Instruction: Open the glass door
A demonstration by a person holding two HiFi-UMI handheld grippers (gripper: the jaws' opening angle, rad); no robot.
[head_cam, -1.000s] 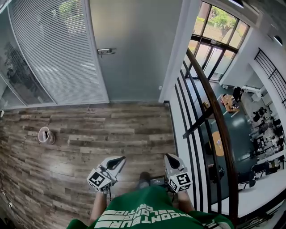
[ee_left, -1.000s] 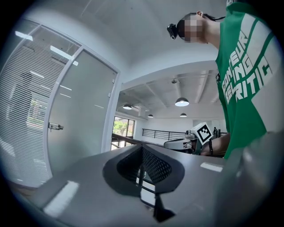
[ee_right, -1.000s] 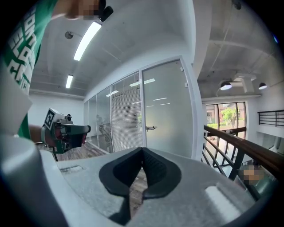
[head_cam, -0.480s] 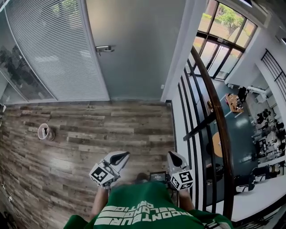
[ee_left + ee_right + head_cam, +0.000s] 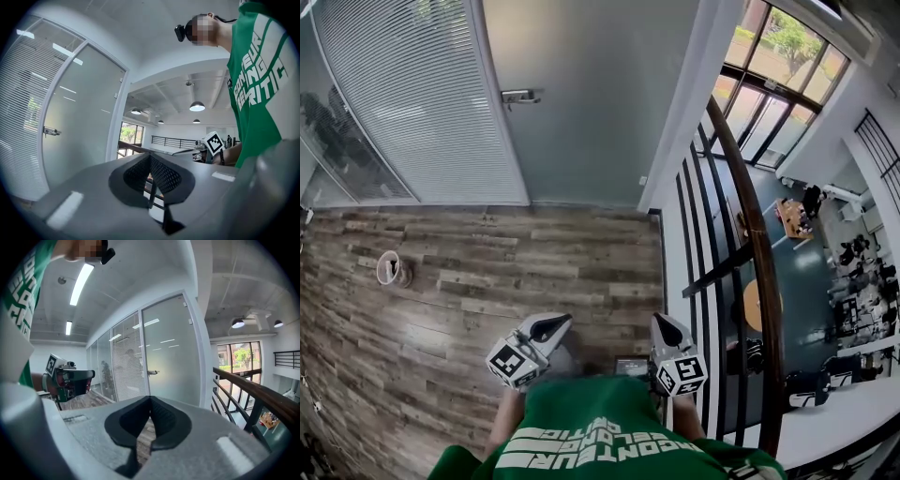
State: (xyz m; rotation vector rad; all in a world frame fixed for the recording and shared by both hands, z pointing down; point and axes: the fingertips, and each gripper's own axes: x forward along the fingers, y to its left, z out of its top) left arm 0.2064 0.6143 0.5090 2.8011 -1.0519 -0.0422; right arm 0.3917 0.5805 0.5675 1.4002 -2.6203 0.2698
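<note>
The frosted glass door point(image 5: 581, 103) stands shut at the far side of the wooden floor. Its metal lever handle point(image 5: 520, 96) sits on the door's left edge and also shows as the handle point(image 5: 50, 131) and the handle point(image 5: 151, 372) in the two gripper views. My left gripper point(image 5: 551, 325) and right gripper point(image 5: 664, 328) hang close to my body, well short of the door and pointing toward it. In the left gripper view the left gripper point(image 5: 150, 157) is shut on nothing. The right gripper point(image 5: 150, 400) is likewise shut and empty.
A glass panel with white blinds point(image 5: 403, 103) adjoins the door on the left. A dark railing with a wooden top rail point(image 5: 750, 234) runs along the right, above a lower hall. A small white round object point(image 5: 389, 269) lies on the plank floor point(image 5: 534, 272) at the left.
Both grippers and the person have moved forward toward the door, which now looks slightly nearer. The jaws have stayed shut.
</note>
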